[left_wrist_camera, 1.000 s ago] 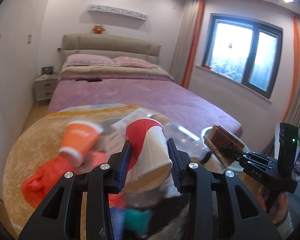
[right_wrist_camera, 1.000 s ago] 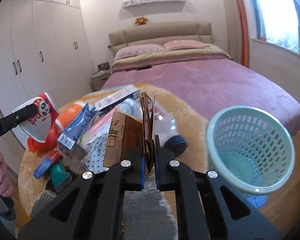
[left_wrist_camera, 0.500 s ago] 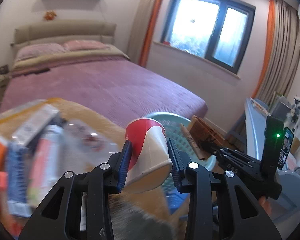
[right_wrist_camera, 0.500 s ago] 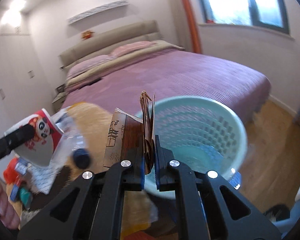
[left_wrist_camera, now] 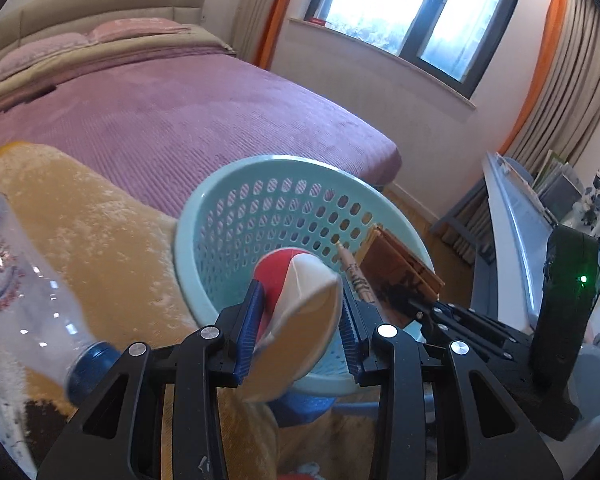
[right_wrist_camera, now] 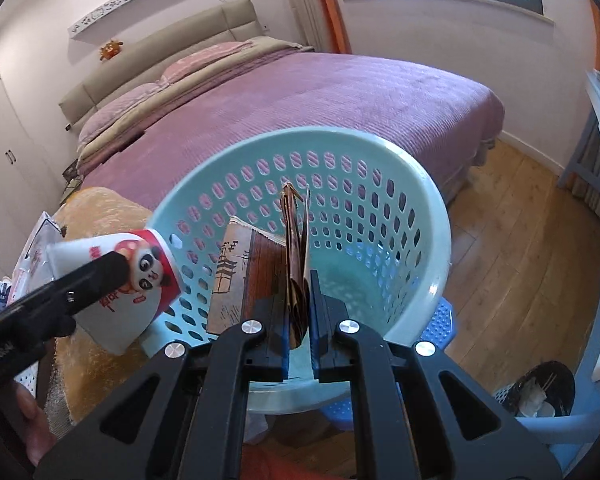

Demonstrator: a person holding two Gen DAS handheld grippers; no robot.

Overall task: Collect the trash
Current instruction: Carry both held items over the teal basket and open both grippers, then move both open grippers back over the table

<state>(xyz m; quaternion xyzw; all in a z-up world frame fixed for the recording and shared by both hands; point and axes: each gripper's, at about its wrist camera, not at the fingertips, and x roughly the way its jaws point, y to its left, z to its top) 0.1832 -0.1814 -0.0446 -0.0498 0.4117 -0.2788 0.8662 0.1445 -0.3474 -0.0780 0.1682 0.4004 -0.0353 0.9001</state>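
My left gripper (left_wrist_camera: 300,320) is shut on a red and white paper cup (left_wrist_camera: 300,304) with a panda print, held at the near left rim of a pale blue perforated basket (left_wrist_camera: 228,204). The cup also shows in the right wrist view (right_wrist_camera: 120,280). My right gripper (right_wrist_camera: 299,304) is shut on a flattened brown cardboard box (right_wrist_camera: 256,272), held above the open basket (right_wrist_camera: 428,200). In the left wrist view the box (left_wrist_camera: 400,264) hangs over the basket's right rim. The basket bottom looks bare.
A clear plastic bottle with a blue cap (left_wrist_camera: 24,288) lies on the round yellow rug-covered table (left_wrist_camera: 100,232) at left, with more wrappers (right_wrist_camera: 28,264). A purple bed (left_wrist_camera: 180,112) stands behind. A blue stool (right_wrist_camera: 440,320) is under the basket. A desk edge (left_wrist_camera: 512,216) is at right.
Both grippers have swung right from the trash pile to the basket and tilted down. The cup and the cardboard box now hang at the basket's mouth.
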